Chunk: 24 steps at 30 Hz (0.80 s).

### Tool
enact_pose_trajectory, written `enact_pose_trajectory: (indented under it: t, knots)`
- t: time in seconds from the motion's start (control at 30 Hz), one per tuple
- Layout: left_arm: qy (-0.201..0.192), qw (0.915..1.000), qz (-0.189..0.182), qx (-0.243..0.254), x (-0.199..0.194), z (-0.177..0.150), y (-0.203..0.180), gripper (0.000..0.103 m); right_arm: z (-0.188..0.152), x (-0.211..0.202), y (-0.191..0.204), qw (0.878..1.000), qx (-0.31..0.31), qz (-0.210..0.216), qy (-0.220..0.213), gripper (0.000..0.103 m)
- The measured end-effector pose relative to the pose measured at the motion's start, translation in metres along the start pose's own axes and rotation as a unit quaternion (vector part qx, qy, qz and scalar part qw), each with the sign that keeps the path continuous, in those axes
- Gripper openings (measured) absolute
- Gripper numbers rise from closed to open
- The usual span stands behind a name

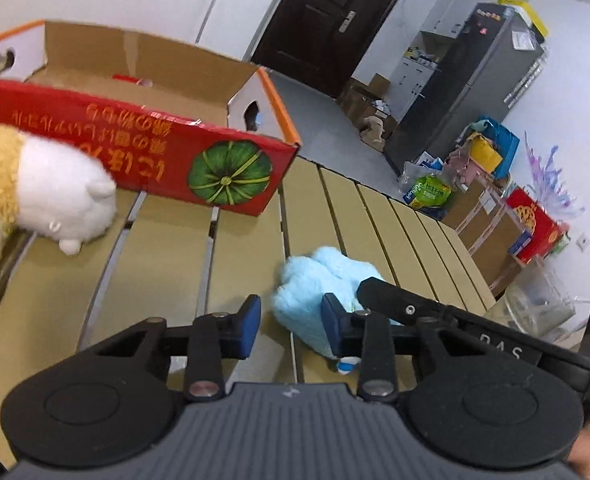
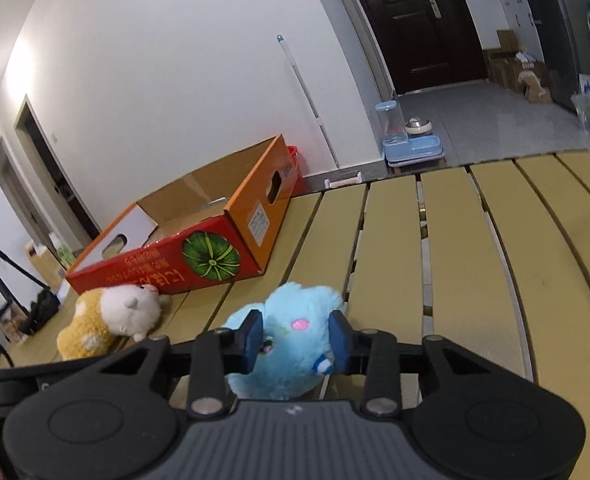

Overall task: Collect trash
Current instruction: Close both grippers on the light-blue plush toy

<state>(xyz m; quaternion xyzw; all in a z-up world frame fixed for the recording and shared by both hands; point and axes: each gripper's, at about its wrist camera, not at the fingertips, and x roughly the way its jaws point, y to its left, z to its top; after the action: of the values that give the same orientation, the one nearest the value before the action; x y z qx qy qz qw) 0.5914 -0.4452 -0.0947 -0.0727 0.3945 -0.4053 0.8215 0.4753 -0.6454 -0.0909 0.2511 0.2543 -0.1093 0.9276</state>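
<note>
2 grippers are low over a slatted wooden table point(image 2: 475, 248), each with 2 blue pads. The right gripper point(image 2: 296, 338) has its jaws set narrow, and a fluffy blue plush toy point(image 2: 291, 344) sits right between them. Both blue pads point(image 2: 253, 338) touch the fur on its sides, so the right gripper is holding the blue plush toy. The toy has a pink spot on its face and rests on the near part of the table. The left gripper point(image 1: 291, 326) also has its jaws set narrow, but they hold nothing. The same blue plush toy point(image 1: 319, 280) lies a little past its right pad point(image 1: 331, 322), and fur shows in part of the gap, but the left pad has only bare table beside it. The black arm of the right gripper reaches over the toy in the left view. Farther off, to the left, a white and tan plush toy point(image 2: 111, 320) lies on its side on the table. Just behind it stands an open cardboard box point(image 2: 215, 236), red and orange, with a green pumpkin picture on its near wall. The white and tan plush toy point(image 1: 35, 192) is just beside that wall of the box point(image 1: 143, 128). Far away, past the table, there is a dark door point(image 2: 423, 20), and a blue pet feeder point(image 2: 411, 140) sits on the grey floor by the white wall.
</note>
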Motion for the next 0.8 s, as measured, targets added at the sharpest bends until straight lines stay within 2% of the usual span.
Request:
enact_pose_trajectory:
  t: [0.03,0.1,0.13,0.2,0.23,0.37,0.47,0.5,0.6,0.67,0.73,0.8]
  knots:
    - [0.000,1.0000,0.003,-0.008,0.002,0.001,0.004,0.044,-0.002,0.001,-0.002,1.000,0.005,0.005,-0.001,0.038]
    - [-0.010,0.9999,-0.001,-0.012,0.002,-0.002,0.010,0.046,-0.005,0.000,-0.010,1.000,0.022,0.009,-0.005,0.048]
    - [-0.013,0.9998,-0.005,-0.012,0.002,-0.003,0.011,0.043,-0.009,0.002,-0.015,0.999,0.035,0.015,-0.010,0.048]
    - [-0.013,0.9995,-0.026,-0.012,0.000,-0.004,0.012,0.022,-0.009,0.001,-0.021,0.997,0.060,0.039,-0.007,0.036]
    - [-0.016,0.9993,-0.033,-0.009,-0.001,-0.005,0.010,0.015,-0.009,0.000,-0.021,0.997,0.063,0.045,-0.005,0.036]
    - [-0.022,0.9994,-0.023,0.016,-0.010,-0.008,-0.001,0.002,-0.008,-0.003,-0.012,0.998,0.045,0.038,-0.008,0.032]
    - [-0.040,0.9974,-0.055,0.023,-0.027,-0.011,-0.010,0.001,-0.007,-0.010,-0.002,0.998,0.028,0.056,-0.014,0.024]
    - [-0.044,0.9973,-0.050,0.030,-0.030,-0.009,-0.017,0.001,-0.006,-0.011,0.002,0.997,0.025,0.068,-0.012,0.022]
    - [-0.043,0.9979,-0.023,0.042,-0.040,-0.009,-0.022,0.001,-0.009,-0.015,0.018,0.998,-0.006,0.051,-0.019,0.022]
    - [-0.045,0.9978,0.002,0.049,-0.046,-0.011,-0.018,0.003,-0.013,-0.014,0.020,0.999,-0.005,0.049,-0.013,0.022]
    - [-0.049,0.9974,0.018,0.049,-0.052,-0.014,-0.011,0.006,-0.015,-0.018,0.014,0.996,0.032,0.083,-0.006,0.022]
    - [-0.042,0.9986,0.015,0.028,-0.055,-0.015,0.001,0.028,-0.017,-0.024,0.009,0.994,0.051,0.094,-0.012,0.022]
